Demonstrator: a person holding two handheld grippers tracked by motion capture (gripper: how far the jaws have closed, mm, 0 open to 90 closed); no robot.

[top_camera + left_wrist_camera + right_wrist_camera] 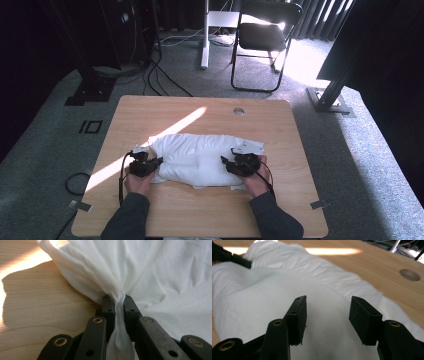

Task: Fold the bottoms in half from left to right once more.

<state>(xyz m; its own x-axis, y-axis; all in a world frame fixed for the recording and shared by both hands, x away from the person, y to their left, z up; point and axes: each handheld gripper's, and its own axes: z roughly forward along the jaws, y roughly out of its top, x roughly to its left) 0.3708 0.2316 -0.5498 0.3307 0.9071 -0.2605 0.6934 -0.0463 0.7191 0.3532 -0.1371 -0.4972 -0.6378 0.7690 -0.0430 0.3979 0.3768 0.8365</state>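
No legible text

No words, labels, brand marks, numbers or signs can be read on anything seen in the three views.

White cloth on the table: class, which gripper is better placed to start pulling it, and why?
Left. The left gripper is already shut on the cloth; the right gripper hangs open above it, gripping nothing.

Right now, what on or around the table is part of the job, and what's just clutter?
In play:
- white cloth, bunched on the wooden table
- left gripper, jaws shut on a fold of it
- right gripper, jaws open over it

Just around:
- black folding chair
- floor cables
- cable hole in tabletop
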